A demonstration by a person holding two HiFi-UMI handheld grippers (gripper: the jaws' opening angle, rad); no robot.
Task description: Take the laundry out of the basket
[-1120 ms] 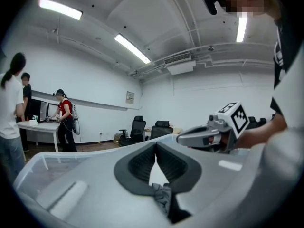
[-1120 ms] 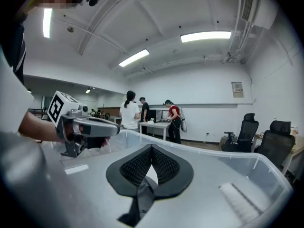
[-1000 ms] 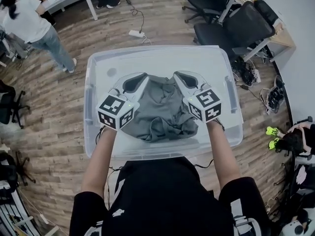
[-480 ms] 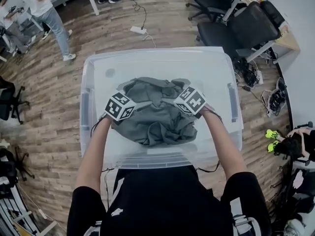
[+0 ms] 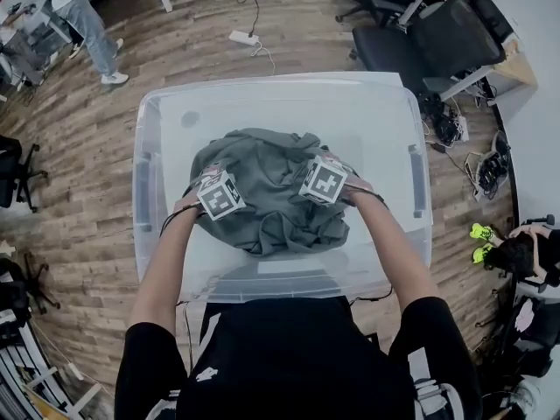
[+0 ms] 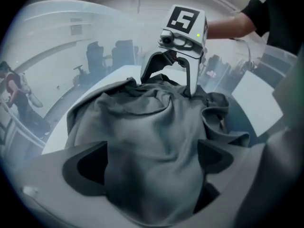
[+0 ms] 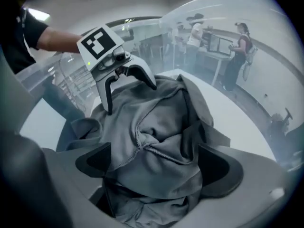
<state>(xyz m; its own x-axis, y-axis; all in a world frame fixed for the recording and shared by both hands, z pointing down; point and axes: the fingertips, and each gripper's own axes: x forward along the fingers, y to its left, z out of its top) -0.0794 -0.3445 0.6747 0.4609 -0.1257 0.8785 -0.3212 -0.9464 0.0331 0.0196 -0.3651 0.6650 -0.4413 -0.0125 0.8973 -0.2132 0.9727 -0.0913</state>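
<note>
A crumpled grey garment (image 5: 271, 195) lies heaped in the middle of a clear plastic bin (image 5: 280, 90). My left gripper (image 5: 229, 182) sits on the heap's left side and my right gripper (image 5: 313, 175) on its right side, facing each other. In the left gripper view my left gripper (image 6: 152, 163) is opening wide, with grey cloth (image 6: 137, 127) bulging between its jaws; the right gripper (image 6: 168, 82) stands across the heap. In the right gripper view my right gripper (image 7: 154, 163) is opening too, with a seamed fold (image 7: 156, 122) between the jaws and the left gripper (image 7: 128, 89) opposite.
The bin stands on a wooden floor. Black office chairs (image 5: 437, 33) crowd the back right, beside cables and bright green shoes (image 5: 479, 233). A power strip (image 5: 242, 37) lies behind the bin. A person (image 5: 83, 16) stands at the back left near a table.
Both grippers have come down from above the garment and tipped over onto it, one on each side of the heap. The garment looks more bunched up between them.
</note>
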